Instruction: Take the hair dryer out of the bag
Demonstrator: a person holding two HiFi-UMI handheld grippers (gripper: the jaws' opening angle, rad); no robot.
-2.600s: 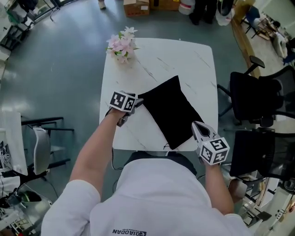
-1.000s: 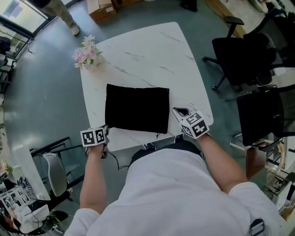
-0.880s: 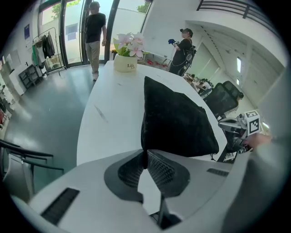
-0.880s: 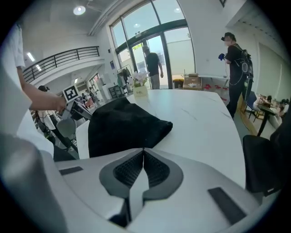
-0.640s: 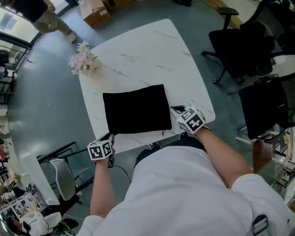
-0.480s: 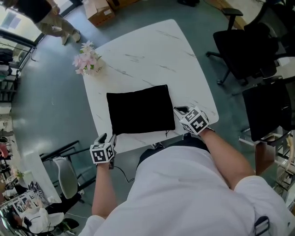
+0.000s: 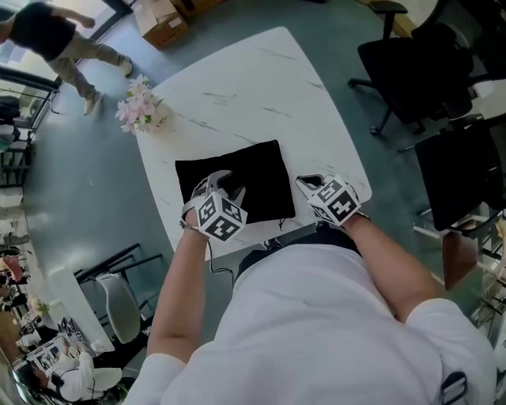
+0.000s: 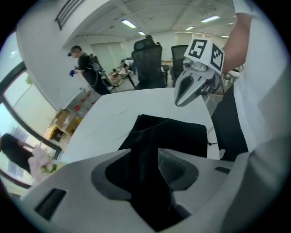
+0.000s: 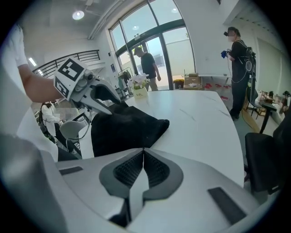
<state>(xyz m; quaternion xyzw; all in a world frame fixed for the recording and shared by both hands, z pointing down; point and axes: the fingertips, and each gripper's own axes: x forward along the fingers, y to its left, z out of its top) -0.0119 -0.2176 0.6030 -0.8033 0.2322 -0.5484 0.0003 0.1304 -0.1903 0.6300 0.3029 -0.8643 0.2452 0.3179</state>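
Observation:
A black cloth bag lies flat near the front edge of the white marble table. No hair dryer shows. My left gripper points down over the bag's near left part. Its jaws have just been opening wide and then closing a little. In the left gripper view they straddle the black cloth without visibly pressing it. My right gripper is shut at the bag's right edge with nothing between its pads. The right gripper view also shows the bag and the left gripper.
A vase of pink flowers stands at the table's far left corner. Black office chairs stand to the right and a grey chair at the lower left. A person walks past at the top left, near a cardboard box.
My left gripper has swung from beyond the table's near left corner onto the bag, rolled over, and its jaws have opened. The right gripper has stayed by the bag's right edge.

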